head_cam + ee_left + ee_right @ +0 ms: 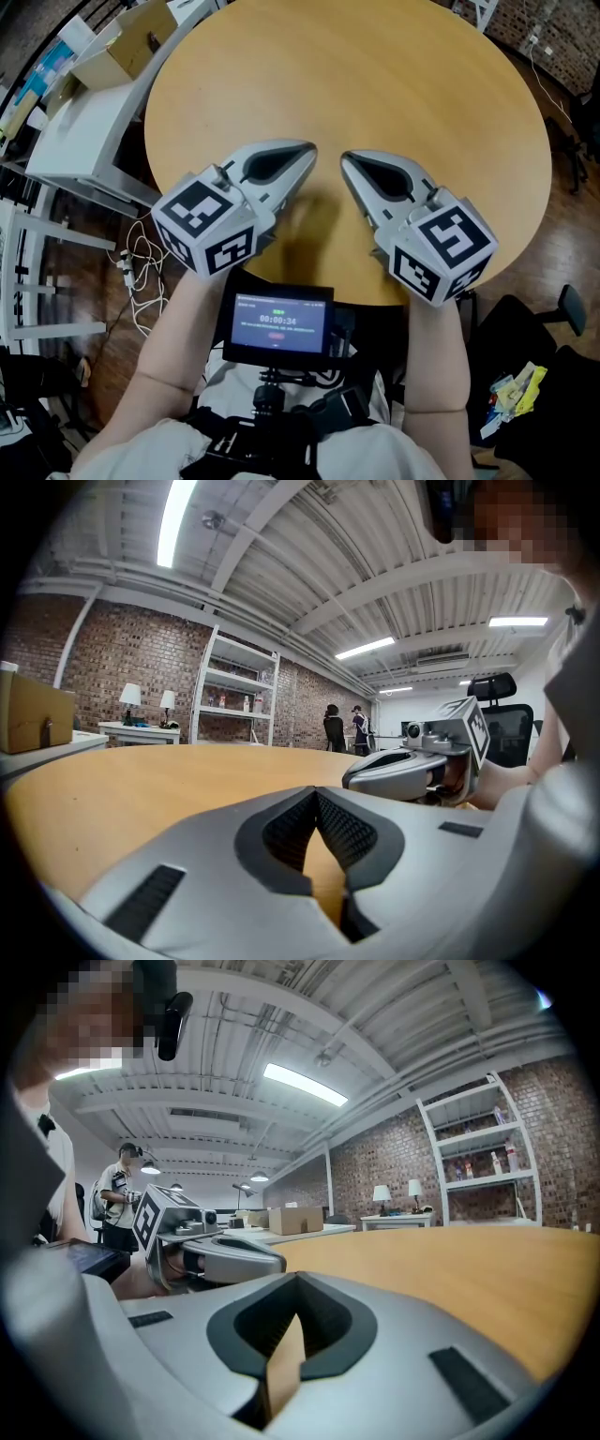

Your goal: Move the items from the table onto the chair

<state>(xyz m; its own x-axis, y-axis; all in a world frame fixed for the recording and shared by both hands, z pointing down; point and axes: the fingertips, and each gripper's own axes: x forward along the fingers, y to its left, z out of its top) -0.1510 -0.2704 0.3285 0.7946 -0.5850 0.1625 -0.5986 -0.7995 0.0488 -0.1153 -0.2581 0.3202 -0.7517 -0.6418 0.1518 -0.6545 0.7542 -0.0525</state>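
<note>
In the head view, a round wooden counter (375,75) is seen from above. The left gripper (307,149) and the right gripper (346,158) are held level over the counter's near edge, close beside each other, with their tips angled toward one another. Each pair of jaws is closed together. A marker cube (206,230) is carried at the back of the left gripper and another at the back of the right. A small screen (277,323) is mounted at the person's chest below them. Off the counter's left edge stands a white desk (84,131) with a cardboard box (122,47) on it, and cables (141,262) lie on the floor. Beyond the near right edge, a few small packets (511,394), some of them yellow, lie on what seems to be a black chair (525,337).

In the left gripper view, the jaws are seen shut tip to tip, and only the counter top shows through the gap behind the tips. The right gripper is seen just beside it, low over the wood. A brick wall (122,667), white shelving (239,691) and two standing people (342,728) are seen far behind.

In the right gripper view, the jaws are likewise closed on nothing. The left gripper is seen close by on the left, and another standing person (117,1204) is seen behind it.
</note>
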